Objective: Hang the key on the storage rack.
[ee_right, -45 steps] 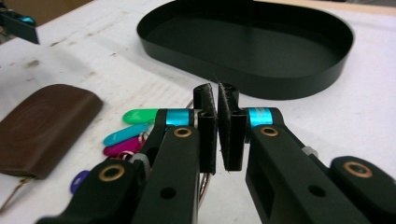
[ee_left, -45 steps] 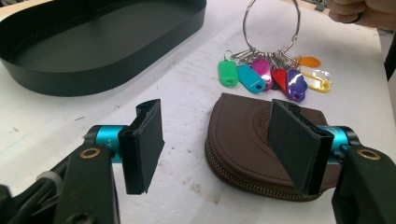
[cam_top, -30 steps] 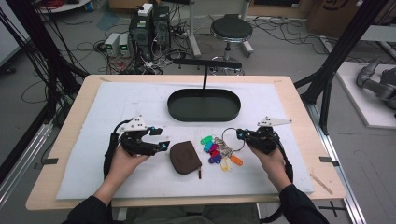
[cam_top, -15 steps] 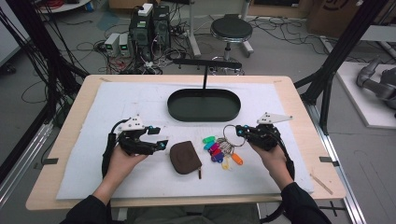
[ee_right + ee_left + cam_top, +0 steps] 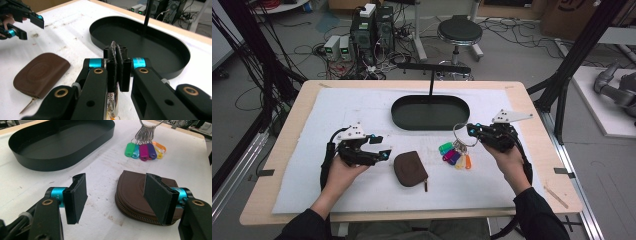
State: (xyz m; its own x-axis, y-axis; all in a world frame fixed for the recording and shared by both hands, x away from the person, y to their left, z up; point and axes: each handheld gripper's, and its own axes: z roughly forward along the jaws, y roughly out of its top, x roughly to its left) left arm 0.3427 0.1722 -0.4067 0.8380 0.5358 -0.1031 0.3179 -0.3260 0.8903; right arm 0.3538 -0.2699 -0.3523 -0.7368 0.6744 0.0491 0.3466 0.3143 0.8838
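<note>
I've got my right gripper [image 5: 468, 131] clamped tight on the big metal key ring [image 5: 460, 135], over the right half of the bench just in front of the black oval tray [image 5: 430, 122]. In the right gripper view the two black pads are squeezed together with the thin edge of the ring [image 5: 114, 50] pinched between them, and metal shows below the jaws. The bunch of coloured key tags [image 5: 455, 155] hangs from that ring; in the high view the tags trail down toward the white mat [image 5: 337, 110], green at the left, orange at the right, and I can't tell whether their lowest ends still touch it. My left gripper [image 5: 379, 146] sits over the left half of the bench, jaws spread wide with nothing between them. In the left gripper view those pads stand well apart above the mat, the right one in front of the brown zip pouch [image 5: 135, 187], which lies flat near the middle of the bench toward the front edge. The tags [image 5: 143, 150] show beyond the pouch there, lined up side by side under their small rings. The tray's thin black post [image 5: 431, 82] stands upright at its far rim, toward the back edge, with a bar across its top.
</note>
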